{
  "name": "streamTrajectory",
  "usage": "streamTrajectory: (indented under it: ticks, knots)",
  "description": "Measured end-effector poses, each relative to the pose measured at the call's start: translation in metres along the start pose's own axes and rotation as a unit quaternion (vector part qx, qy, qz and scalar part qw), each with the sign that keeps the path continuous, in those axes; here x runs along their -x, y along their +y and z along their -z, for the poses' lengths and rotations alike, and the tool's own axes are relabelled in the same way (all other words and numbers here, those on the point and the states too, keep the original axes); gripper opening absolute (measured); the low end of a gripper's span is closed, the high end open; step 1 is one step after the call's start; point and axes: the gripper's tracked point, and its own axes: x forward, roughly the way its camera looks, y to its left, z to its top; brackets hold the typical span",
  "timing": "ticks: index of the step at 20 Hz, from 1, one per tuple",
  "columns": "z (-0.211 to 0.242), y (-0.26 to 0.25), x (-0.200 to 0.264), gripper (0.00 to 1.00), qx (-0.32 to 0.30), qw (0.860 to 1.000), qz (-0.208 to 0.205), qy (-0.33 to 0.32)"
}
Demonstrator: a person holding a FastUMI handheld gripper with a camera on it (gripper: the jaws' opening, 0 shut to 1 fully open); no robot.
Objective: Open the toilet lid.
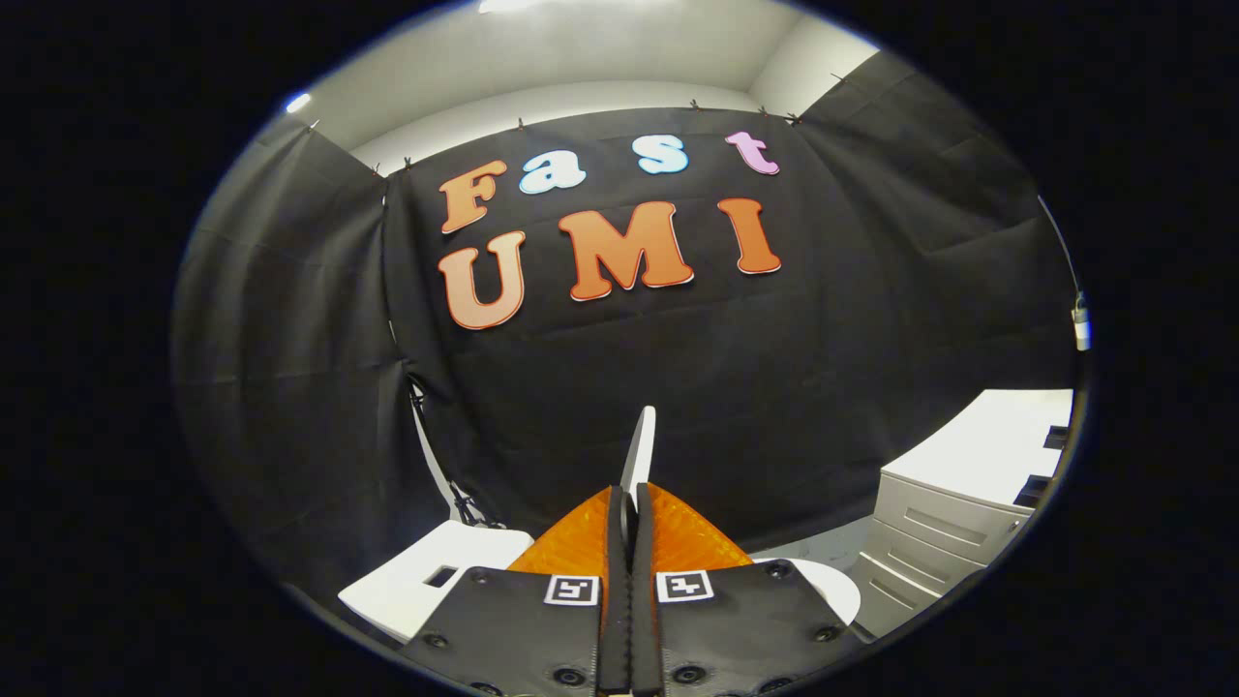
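You've got the gripper (629, 503) clamped on the toilet lid (639, 445), both fingers pinching its thin edge. The lid stands nearly upright, well clear of the bowl rim (832, 586) below. Looks mostly done; only letting go seems left.

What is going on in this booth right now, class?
A person-held tool has its two fingers closed on the edge of a white toilet lid, which stands up thin and edge-on between and just beyond the fingertips. The lid looks raised, close to upright, so the opening seems well under way. The white toilet rim shows below the fingers to the right, a white cistern top to the left, and a white drawer cabinet stands further right.
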Motion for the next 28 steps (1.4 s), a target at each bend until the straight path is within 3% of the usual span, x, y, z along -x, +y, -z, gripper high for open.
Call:
streamTrajectory:
  ticks: [13,28]
  knots:
    - [0.005,0.132,0.002,0.08,0.099,0.993,-0.057,-0.002]
    - [0.048,0.255,0.007,0.09,0.152,0.976,-0.153,0.021]
